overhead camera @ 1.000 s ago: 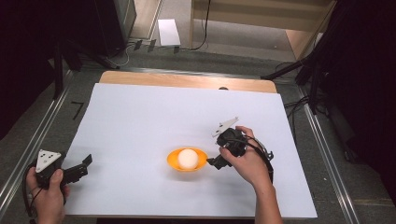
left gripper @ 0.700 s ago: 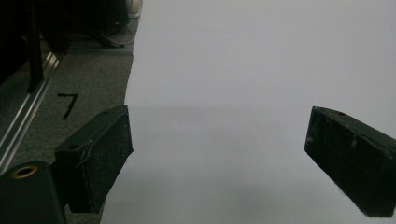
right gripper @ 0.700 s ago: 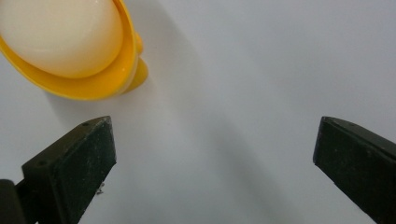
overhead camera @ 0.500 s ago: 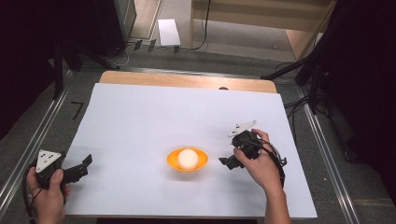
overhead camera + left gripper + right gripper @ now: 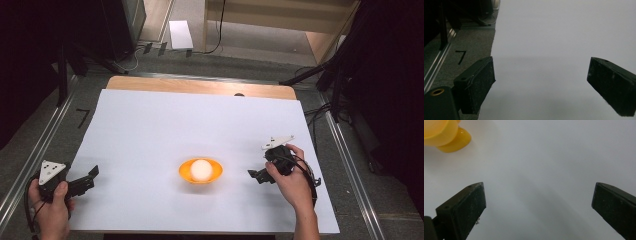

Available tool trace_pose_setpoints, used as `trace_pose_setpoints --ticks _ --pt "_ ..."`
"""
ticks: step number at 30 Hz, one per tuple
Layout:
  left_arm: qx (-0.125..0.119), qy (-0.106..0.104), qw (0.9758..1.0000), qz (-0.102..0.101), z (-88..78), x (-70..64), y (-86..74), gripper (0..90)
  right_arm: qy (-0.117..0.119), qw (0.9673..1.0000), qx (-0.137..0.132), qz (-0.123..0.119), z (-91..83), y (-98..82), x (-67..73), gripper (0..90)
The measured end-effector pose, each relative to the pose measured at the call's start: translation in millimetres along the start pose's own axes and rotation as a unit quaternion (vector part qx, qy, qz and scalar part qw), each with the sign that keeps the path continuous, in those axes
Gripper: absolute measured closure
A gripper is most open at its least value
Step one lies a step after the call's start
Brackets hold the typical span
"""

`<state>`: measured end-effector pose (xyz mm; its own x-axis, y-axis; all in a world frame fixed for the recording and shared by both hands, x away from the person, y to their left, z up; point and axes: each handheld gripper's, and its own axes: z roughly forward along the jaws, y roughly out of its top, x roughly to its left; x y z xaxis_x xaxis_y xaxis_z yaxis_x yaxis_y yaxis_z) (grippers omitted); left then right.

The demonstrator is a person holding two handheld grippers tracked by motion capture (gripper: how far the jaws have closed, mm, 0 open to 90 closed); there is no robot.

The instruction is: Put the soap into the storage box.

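An orange bowl [image 5: 214,175] sits near the middle front of the white sheet [image 5: 200,125], with a white ball [image 5: 201,169] resting in it. My right gripper [image 5: 260,176] hovers to the bowl's right, a short gap away, jaws wide open and empty. In the right gripper view the bowl's rim [image 5: 446,137] shows at the top left, and the right gripper [image 5: 539,205] has only white sheet between its fingers. My left gripper [image 5: 89,179] rests at the sheet's front left corner, open and empty. In the left gripper view the left gripper [image 5: 541,82] spans bare sheet.
The sheet covers a wooden table whose far edge [image 5: 200,86] shows. Metal rails [image 5: 40,145] run along both sides. Grey floor with a black mark [image 5: 461,56] lies left of the sheet. Cables and dark stands [image 5: 320,80] crowd the back right.
My right gripper has drawn back to the right, away from the bowl, leaving the ball in it. The left gripper has stayed put.
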<state>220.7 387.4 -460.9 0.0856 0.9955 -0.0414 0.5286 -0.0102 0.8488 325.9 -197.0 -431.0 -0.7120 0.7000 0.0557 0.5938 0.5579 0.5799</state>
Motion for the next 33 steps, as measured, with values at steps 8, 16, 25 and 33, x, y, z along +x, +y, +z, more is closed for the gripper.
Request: trace_pose_setpoints --ticks 8,16,25,33 --pt "0.000 0.000 1.0000 -0.001 -0.3 0.0 0.0 8.2 -0.008 0.9997 -0.011 0.022 -4.5 -20.4 -11.2 0.0" --pt "-0.001 0.000 1.0000 -0.002 -0.4 0.0 -0.1 8.2 -0.021 0.9987 -0.016 0.042 -12.4 -43.7 -22.4 0.0" --pt "-0.001 -0.002 1.0000 -0.005 0.2 0.5 0.2 8.1 -0.035 0.9948 -0.054 0.079 -21.2 -71.5 -33.3 0.0" --pt "0.000 -0.004 1.0000 -0.006 0.3 0.9 0.3 8.1 -0.035 0.9850 -0.109 0.129 -30.9 -97.8 -45.3 0.0"
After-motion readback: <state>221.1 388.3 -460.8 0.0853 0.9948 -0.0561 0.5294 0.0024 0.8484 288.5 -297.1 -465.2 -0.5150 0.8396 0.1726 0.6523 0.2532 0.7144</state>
